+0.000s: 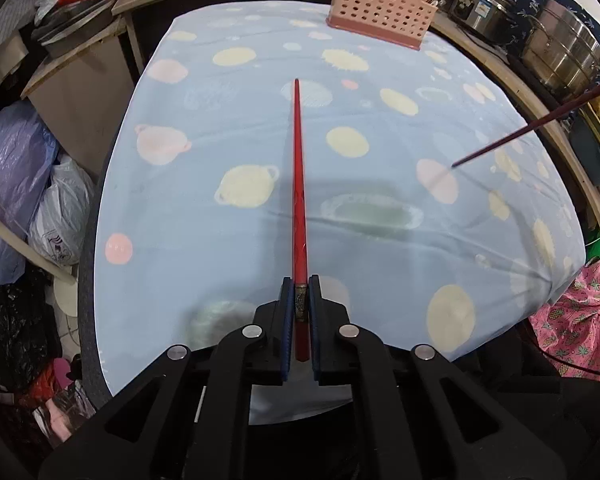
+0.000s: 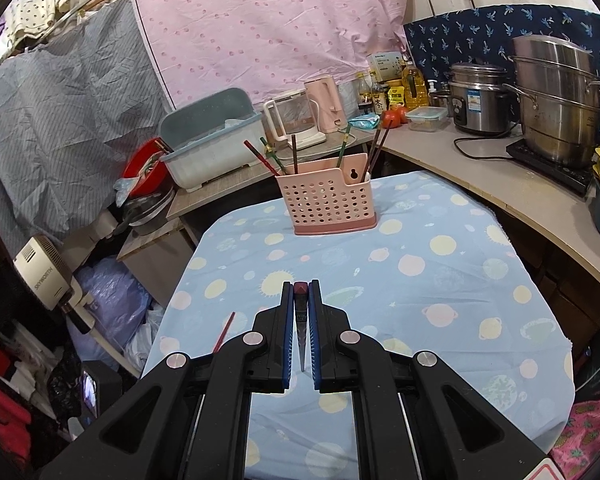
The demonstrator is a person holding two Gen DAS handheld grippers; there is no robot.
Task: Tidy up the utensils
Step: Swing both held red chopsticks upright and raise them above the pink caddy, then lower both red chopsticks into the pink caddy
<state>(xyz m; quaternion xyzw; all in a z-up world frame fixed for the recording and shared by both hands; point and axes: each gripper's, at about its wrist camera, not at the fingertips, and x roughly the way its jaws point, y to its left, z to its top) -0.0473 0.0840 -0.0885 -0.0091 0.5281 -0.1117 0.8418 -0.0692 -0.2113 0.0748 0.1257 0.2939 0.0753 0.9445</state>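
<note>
We work over the desk [image 2: 460, 280] with its planet-print cloth; the pink perforated holder [image 2: 328, 206] stands at its far edge, several chopsticks [image 2: 374, 148] already upright inside. Our left gripper [image 1: 300, 292] has its fingers pinching a red chopstick [image 1: 299, 184] near the butt, the tip aimed far toward the holder. Our right gripper [image 2: 301, 292] pinches a darker chopstick [image 2: 301, 320], its tip pointing back toward us. To drop each cleanly, we judge we should carry it above the holder's rim, tilt it close to vertical over an open compartment, then release only once its lower end is inside.
</note>
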